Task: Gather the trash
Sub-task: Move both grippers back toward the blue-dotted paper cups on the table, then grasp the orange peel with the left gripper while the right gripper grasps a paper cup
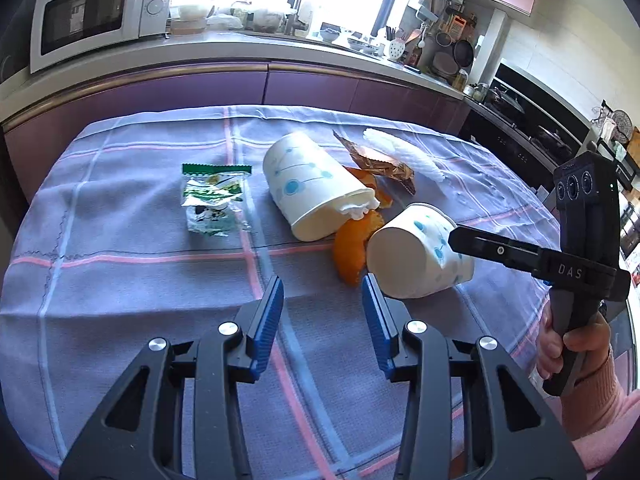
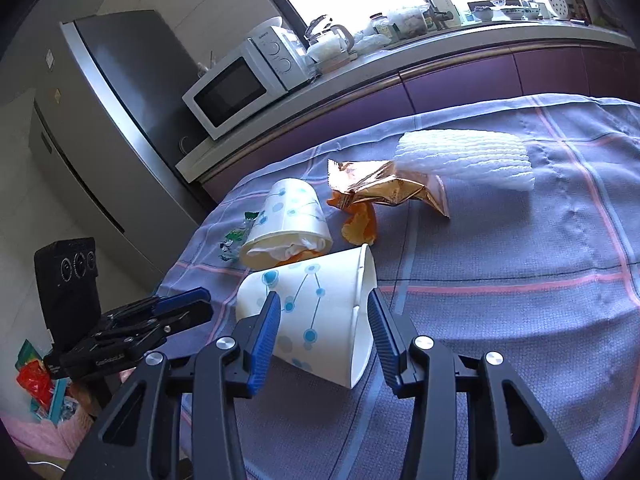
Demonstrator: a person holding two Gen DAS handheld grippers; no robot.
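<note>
A: Where do the right tongs (image 2: 322, 330) sit?

B: Astride the nearer paper cup (image 2: 316, 316), which lies on its side on the checked cloth of the worktop (image 2: 520, 320). Both blue pads (image 2: 266, 338) flank its wall; whether they actually press it, I cannot tell.

A: And the left tongs (image 1: 323, 320)?

B: Apart, nothing between them, low over the cloth. That same cup (image 1: 416, 258) lies just ahead and to their right, orange peel (image 1: 352, 248) beside it.

A: Other trash?

B: Beyond the peel, a second tipped cup (image 1: 316, 188) with crumpled tissue in its mouth. Further left, a green-and-white wrapper (image 1: 214, 200). Behind the cups, a gold foil packet (image 2: 384, 190) and white foam netting (image 2: 468, 156).
</note>
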